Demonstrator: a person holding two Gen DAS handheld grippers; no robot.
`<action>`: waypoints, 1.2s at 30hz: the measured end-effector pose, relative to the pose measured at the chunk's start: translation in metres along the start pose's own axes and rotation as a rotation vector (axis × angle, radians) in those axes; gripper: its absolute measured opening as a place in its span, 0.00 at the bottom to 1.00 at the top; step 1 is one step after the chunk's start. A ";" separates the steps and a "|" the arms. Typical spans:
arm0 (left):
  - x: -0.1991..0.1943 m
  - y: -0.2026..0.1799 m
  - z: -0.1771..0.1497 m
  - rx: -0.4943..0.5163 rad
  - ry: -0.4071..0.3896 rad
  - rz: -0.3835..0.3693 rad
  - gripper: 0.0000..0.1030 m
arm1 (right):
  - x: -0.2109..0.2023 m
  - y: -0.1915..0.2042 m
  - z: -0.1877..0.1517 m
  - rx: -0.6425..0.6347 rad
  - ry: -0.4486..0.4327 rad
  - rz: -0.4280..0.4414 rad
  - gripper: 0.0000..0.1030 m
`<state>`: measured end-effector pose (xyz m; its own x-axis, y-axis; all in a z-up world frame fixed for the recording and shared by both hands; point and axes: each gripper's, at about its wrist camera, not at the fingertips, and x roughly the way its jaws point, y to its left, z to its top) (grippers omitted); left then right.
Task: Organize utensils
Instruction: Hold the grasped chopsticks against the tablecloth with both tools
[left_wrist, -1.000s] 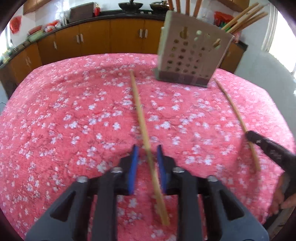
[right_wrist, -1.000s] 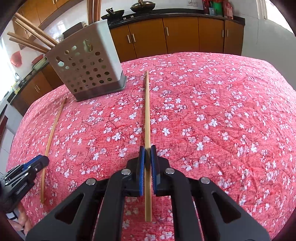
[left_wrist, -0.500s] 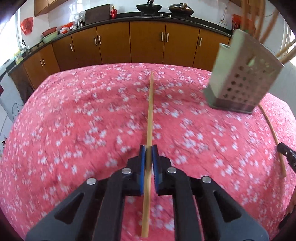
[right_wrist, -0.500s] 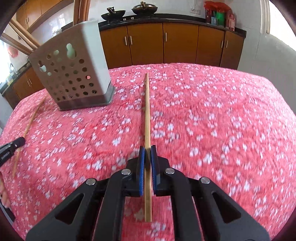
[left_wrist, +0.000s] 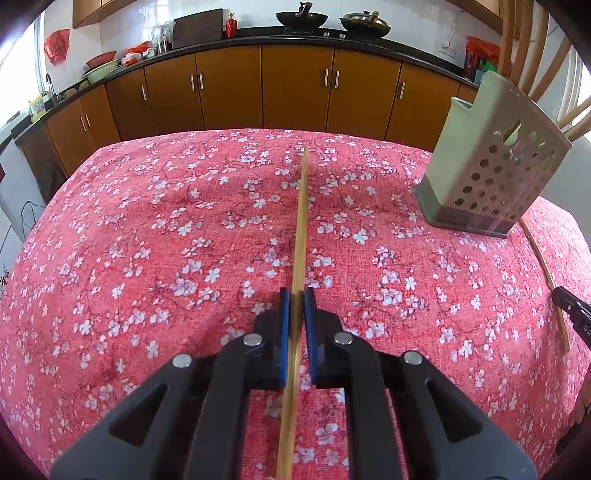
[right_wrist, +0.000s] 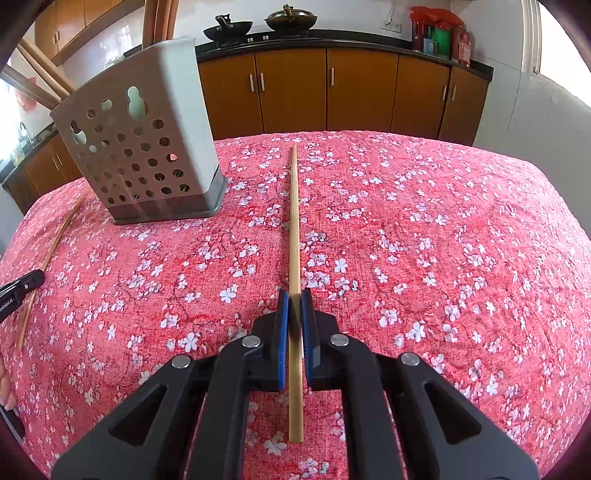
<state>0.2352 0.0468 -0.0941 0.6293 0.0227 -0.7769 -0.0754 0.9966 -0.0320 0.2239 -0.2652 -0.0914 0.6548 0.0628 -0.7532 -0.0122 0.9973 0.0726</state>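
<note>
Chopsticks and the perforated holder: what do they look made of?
Chopsticks: likely bamboo or wood, a matte tan, uniform slim stick. Holder: probably plastic, with smooth pale grey walls, moulded round holes and a darker base; coated metal can't be excluded.

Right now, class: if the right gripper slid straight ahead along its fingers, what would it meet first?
Probably nothing on the table. The right gripper, shut on its chopstick, points past the utensil holder, which stands off to the left; ahead lie only the tablecloth and distant cabinets.
</note>
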 end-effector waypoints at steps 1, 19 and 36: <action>0.000 0.000 0.000 0.001 0.000 0.002 0.11 | 0.001 0.000 0.000 0.000 0.000 -0.001 0.08; 0.000 0.000 0.001 -0.001 0.000 -0.001 0.11 | -0.001 0.000 0.000 -0.001 -0.001 -0.001 0.08; 0.000 0.001 0.001 -0.002 -0.001 -0.002 0.11 | -0.001 0.000 0.000 0.000 -0.001 -0.002 0.08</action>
<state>0.2360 0.0480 -0.0936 0.6299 0.0207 -0.7764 -0.0759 0.9965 -0.0349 0.2233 -0.2651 -0.0904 0.6553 0.0613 -0.7529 -0.0110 0.9974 0.0716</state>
